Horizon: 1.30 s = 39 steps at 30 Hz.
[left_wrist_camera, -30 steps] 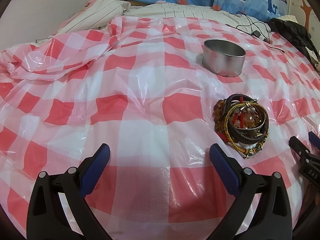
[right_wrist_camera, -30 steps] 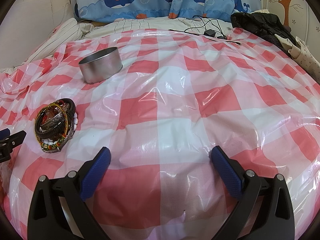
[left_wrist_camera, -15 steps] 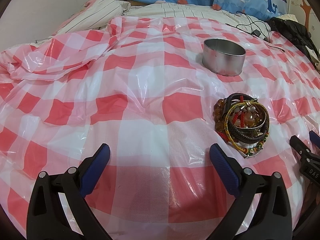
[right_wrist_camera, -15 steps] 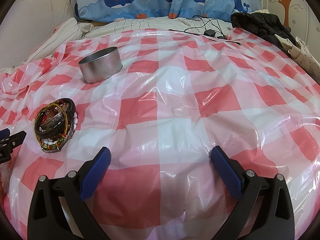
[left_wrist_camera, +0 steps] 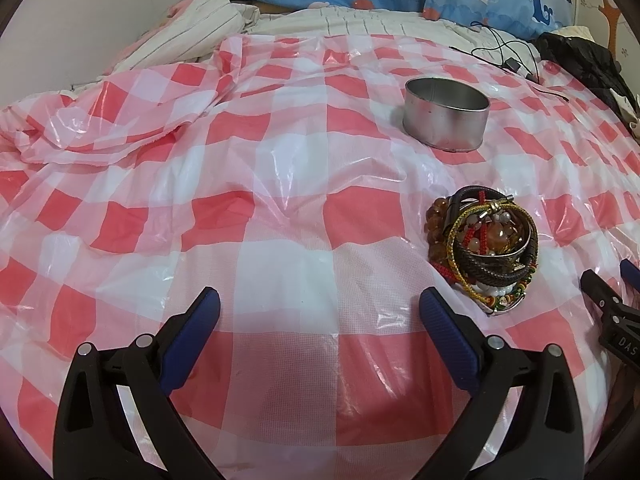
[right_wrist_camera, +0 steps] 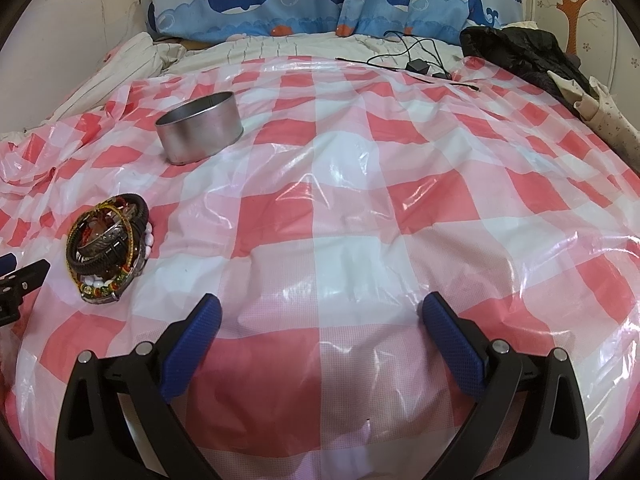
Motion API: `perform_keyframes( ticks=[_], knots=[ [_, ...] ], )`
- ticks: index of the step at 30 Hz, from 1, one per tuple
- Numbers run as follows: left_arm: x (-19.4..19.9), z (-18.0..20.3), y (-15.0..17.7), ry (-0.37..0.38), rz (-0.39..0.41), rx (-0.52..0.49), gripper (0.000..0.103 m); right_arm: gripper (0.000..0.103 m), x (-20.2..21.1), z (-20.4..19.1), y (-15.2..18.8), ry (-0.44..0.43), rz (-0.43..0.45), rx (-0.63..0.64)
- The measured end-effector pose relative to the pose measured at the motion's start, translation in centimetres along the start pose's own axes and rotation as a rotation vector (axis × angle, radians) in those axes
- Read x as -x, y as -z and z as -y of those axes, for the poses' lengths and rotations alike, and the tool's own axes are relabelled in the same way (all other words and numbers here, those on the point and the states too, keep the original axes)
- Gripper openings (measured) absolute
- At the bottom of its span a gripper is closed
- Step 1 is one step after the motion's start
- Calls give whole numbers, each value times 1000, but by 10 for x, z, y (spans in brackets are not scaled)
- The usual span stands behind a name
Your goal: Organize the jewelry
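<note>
1. Several bracelets (left_wrist_camera: 484, 246) lie in one tangled pile on the bed's red-and-white checked plastic sheet (left_wrist_camera: 280, 184): braided dark leather bands, a yellow cord, amber, red and white beads.
2. One round metal tin (left_wrist_camera: 446, 120) stands well beyond the pile, open side up.
3. Left tool (left_wrist_camera: 320, 312) is spread wide, gripping nothing, the pile just beside its right finger.
4. Right tool (right_wrist_camera: 318, 314) is likewise spread and unloaded, over bare sheet.

Count: one metal tin (left_wrist_camera: 446, 120); one pile of bracelets (left_wrist_camera: 484, 246), individual pieces too tangled to count; one checked plastic sheet (left_wrist_camera: 280, 208); two whale-print pillows (right_wrist_camera: 248, 4); one black garment (right_wrist_camera: 520, 52)
</note>
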<state>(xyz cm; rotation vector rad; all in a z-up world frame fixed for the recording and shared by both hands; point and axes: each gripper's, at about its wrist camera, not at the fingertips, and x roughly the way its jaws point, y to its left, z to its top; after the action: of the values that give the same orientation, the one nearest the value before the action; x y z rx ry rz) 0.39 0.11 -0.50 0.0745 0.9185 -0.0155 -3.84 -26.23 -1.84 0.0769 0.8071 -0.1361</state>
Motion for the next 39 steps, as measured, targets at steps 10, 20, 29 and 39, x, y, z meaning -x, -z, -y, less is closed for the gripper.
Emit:
perform_keyframes(
  ticks=[10, 20, 29, 39],
  knots=[
    [9, 6, -4, 23, 25, -39, 96, 97, 28, -17, -5, -21, 96, 86],
    [23, 28, -16, 114, 144, -192, 96, 97, 27, -43, -63, -55, 162, 289],
    [3, 52, -28, 232, 98, -209, 75, 97, 8, -27, -61, -151, 59, 159],
    [-2, 52, -26, 304, 76, -193, 42, 97, -1, -31, -56, -168, 19, 143]
  ],
)
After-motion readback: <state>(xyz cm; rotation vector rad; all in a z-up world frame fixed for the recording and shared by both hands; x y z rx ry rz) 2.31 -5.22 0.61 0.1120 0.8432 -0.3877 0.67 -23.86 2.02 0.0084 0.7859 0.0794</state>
